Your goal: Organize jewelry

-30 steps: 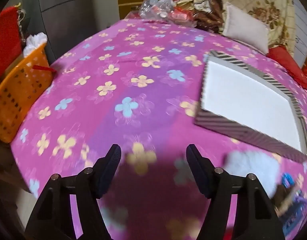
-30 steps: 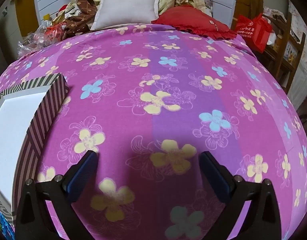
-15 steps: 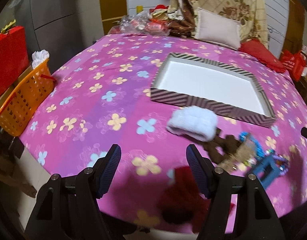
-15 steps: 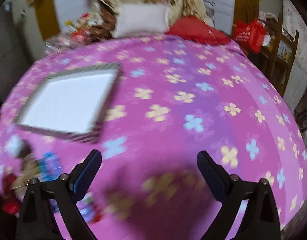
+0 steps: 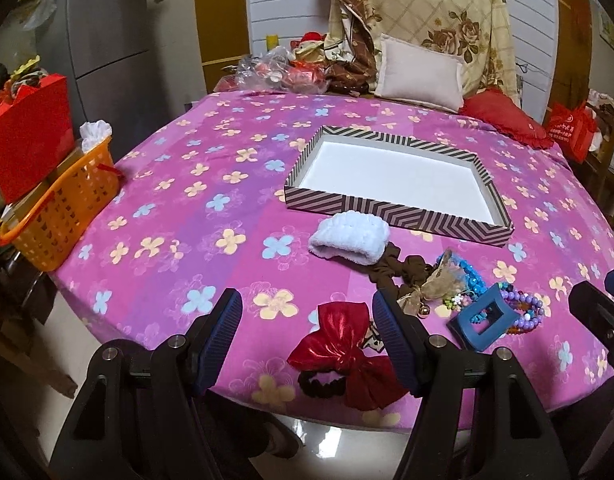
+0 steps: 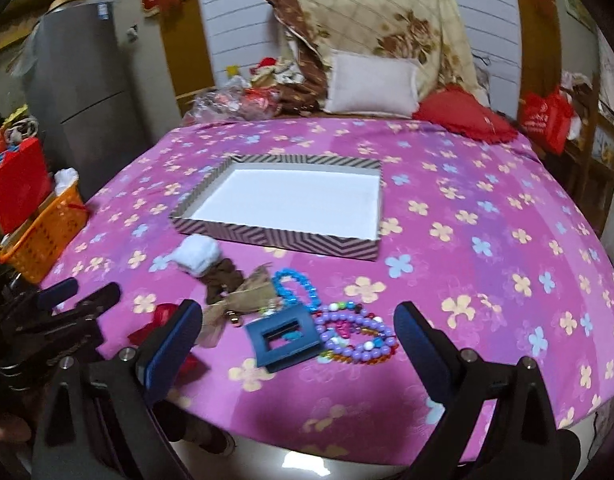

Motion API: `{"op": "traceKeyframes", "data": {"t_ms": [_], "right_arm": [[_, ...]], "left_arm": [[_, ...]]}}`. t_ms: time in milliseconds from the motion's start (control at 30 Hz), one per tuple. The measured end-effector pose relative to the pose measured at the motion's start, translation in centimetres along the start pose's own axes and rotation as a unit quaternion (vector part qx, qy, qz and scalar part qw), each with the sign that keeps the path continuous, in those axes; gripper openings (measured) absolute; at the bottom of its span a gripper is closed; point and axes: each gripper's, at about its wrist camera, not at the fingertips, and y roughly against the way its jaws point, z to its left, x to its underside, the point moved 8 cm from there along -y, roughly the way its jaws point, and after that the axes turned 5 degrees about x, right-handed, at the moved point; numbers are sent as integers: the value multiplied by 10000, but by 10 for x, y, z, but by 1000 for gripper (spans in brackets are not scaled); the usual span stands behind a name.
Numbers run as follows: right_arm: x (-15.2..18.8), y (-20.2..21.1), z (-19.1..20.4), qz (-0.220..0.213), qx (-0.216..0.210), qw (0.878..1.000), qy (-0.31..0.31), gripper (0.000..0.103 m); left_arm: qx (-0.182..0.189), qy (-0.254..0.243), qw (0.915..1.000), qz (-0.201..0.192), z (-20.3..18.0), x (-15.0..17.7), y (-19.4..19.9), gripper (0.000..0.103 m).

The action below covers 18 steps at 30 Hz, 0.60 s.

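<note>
Low in the middle of my right view sits the blue hair clip (image 6: 283, 339), touching the purple beads (image 6: 353, 330). Clip's stiff, so grab its frame; beads are floppy and slippery. Striped box (image 6: 275, 236) waits above, empty. Right gripper (image 6: 297, 336) and left gripper (image 5: 307, 332) are both wide, holding nothing.

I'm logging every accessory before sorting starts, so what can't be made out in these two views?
- Red bow: right wrist view, mostly behind the right claw finger.
- Brown scrunchie: left wrist view, partly under the white headband.
- Beaded bracelets: right wrist view, motion blur; count unclear.
- Striped box interior: near corner hidden by its wall.
</note>
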Motion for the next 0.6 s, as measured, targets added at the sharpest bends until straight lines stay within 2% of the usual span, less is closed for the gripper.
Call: {"op": "traceKeyframes", "data": {"t_ms": [167, 600], "right_arm": [[2, 6, 10, 7, 42, 9999, 144, 99], [3, 7, 10, 31, 56, 10000, 5, 99]], "left_arm": [[5, -9, 10000, -28, -1, 1, 4, 69], [58, -59, 10000, -13, -9, 4, 7, 69]]}}
